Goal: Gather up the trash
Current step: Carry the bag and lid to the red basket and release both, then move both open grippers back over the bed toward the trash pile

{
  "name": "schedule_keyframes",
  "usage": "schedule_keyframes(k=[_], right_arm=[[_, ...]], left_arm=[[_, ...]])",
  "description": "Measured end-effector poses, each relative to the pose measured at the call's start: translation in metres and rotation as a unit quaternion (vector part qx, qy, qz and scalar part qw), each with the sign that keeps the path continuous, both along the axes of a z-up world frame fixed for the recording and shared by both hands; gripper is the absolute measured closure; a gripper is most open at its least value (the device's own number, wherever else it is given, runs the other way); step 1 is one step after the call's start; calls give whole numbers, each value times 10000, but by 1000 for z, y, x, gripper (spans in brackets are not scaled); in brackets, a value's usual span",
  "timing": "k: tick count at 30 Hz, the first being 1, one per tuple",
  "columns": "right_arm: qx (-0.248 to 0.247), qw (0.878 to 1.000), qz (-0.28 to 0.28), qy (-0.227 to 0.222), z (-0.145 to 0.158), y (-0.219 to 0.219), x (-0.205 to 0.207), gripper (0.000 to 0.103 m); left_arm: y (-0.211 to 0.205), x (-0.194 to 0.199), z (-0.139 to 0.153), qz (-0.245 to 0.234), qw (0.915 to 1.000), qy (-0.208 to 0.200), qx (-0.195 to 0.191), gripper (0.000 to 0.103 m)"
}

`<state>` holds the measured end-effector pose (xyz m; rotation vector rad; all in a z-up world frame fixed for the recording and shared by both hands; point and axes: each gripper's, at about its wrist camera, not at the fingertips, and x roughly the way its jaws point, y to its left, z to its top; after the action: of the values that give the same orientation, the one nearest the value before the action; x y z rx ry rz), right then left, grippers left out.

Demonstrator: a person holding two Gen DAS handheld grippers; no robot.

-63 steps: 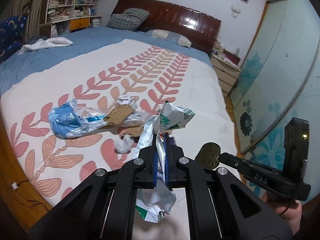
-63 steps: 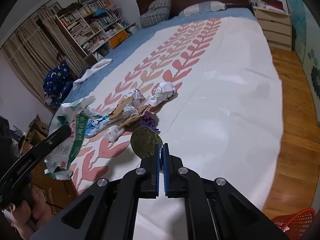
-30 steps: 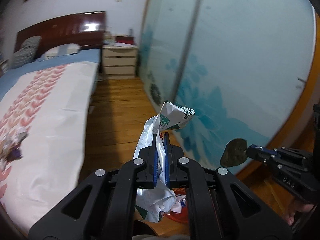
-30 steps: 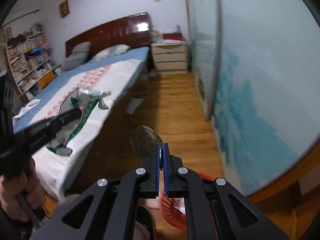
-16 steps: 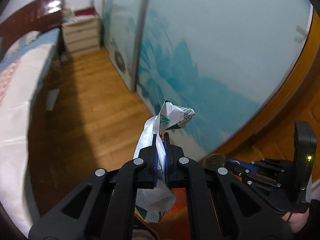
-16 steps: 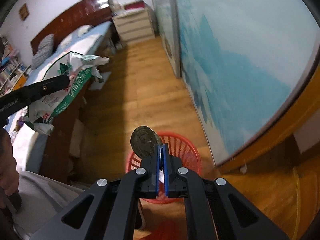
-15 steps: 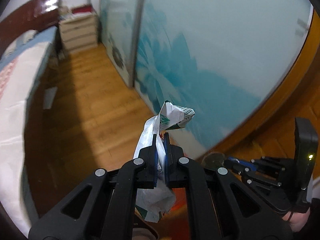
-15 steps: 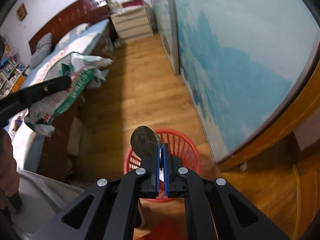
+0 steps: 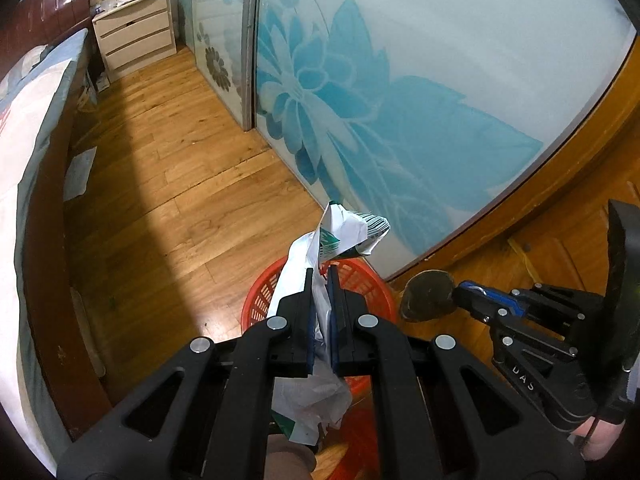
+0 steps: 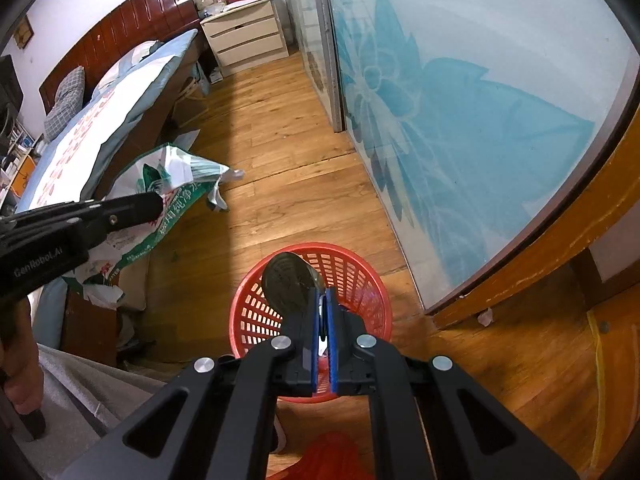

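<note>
Pinching a dark, round, flat disc of trash (image 10: 289, 282) by its edge, the right tongs (image 10: 322, 300) are clamped nearly shut and point steeply down at the red mesh basket (image 10: 360, 276) on the wooden floor (image 10: 260, 128). In the right wrist view the disc sits over the basket's open mouth, toward its near left part, so a release should drop it inside. The left tongs (image 9: 320, 280) are also clamped narrow, on a crumpled white-and-green plastic bag (image 9: 348, 232) that runs lengthwise through the jaws, one crumpled end sticking out ahead and the bigger bulk hanging below. In the left wrist view the basket (image 9: 264, 300) lies directly under those tongs, though much of its rim is hidden by the bag. From the right wrist view the bag (image 10: 176, 188) looks to be left of the basket, nearer the bed (image 10: 100, 120), so I judge the right tongs better placed to let go first. The bag's trailing length could catch on the rim.
</note>
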<state>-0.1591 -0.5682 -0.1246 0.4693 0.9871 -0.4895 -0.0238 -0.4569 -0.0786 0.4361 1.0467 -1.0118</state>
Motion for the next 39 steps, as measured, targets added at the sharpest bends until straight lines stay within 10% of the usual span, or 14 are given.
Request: schedule_keyframes(k=[5, 9, 39], right_arm=[[-150, 9999, -70, 28, 4, 5, -1, 93], [-244, 9996, -140, -90, 12, 9, -3, 54], [-952, 9935, 218, -592, 81, 68, 32, 48]], left_arm=[[-2, 2, 1, 117, 9998, -126, -21, 93], [3, 2, 3, 192, 9996, -210, -49, 64], [119, 55, 57, 1561, 9775, -342, -1380, 55]])
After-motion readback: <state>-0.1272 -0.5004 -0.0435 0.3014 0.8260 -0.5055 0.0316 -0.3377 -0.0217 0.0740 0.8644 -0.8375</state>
